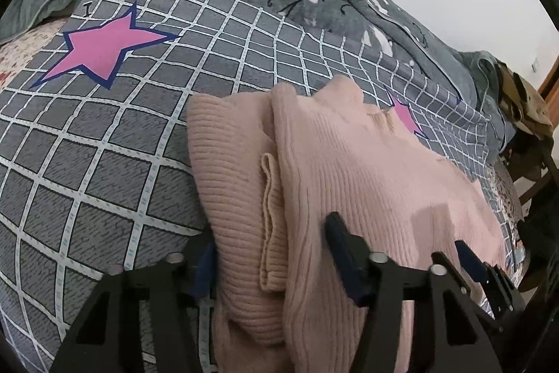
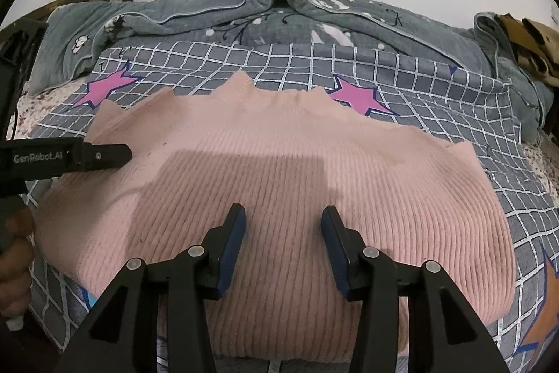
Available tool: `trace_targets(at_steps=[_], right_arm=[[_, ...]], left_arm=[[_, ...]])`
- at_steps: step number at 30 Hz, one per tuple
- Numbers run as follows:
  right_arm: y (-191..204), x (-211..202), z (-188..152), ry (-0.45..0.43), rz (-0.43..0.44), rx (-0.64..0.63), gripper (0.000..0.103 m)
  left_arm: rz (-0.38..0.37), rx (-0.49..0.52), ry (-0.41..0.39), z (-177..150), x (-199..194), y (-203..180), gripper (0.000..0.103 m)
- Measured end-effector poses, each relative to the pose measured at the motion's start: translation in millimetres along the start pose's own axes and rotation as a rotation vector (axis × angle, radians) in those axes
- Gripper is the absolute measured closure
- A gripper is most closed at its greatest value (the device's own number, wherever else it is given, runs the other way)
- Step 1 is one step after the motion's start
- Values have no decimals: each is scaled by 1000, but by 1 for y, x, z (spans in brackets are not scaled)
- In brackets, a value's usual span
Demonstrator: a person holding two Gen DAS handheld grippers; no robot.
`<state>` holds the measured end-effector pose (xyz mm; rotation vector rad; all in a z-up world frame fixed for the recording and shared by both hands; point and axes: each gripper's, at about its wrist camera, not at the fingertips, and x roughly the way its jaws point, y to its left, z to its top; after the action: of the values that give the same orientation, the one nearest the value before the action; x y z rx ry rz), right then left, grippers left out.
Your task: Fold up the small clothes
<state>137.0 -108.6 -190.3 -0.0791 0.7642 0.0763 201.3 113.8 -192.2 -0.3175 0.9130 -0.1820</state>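
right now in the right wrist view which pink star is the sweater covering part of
The left pink star: the pink sweater overlaps its lower right point. The other star, right of the neckline, lies fully uncovered on the checked bedspread.

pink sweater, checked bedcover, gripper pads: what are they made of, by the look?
Pink sweater: ribbed knit, matte, probably wool or acrylic; fine parallel ribs and soft folds show.
Checked bedcover: short-pile fleece or brushed fabric, printed grid and stars; fuzzy grain inside the squares.
Right gripper pads: dark blue, likely rubber or soft plastic, on black moulded plastic fingers; exact material unclear.
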Motion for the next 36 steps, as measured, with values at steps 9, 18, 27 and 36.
trace_targets(at_steps=[9,18,27,36], right_arm=[[-11,-22,1,21,60,-2,58],[-46,-61,3,-18,53,52,58],[-105,-108,4,-94,12,115,58],[-186,-138,-24,-115,-55,187,58]], left_arm=[[40,18,-27,3,-14,-14,80],[15,5,-75,19,-43,-46,81],[37,48,-91,20,-51,-109,81],[32,91,-79,12,-43,-189,82]])
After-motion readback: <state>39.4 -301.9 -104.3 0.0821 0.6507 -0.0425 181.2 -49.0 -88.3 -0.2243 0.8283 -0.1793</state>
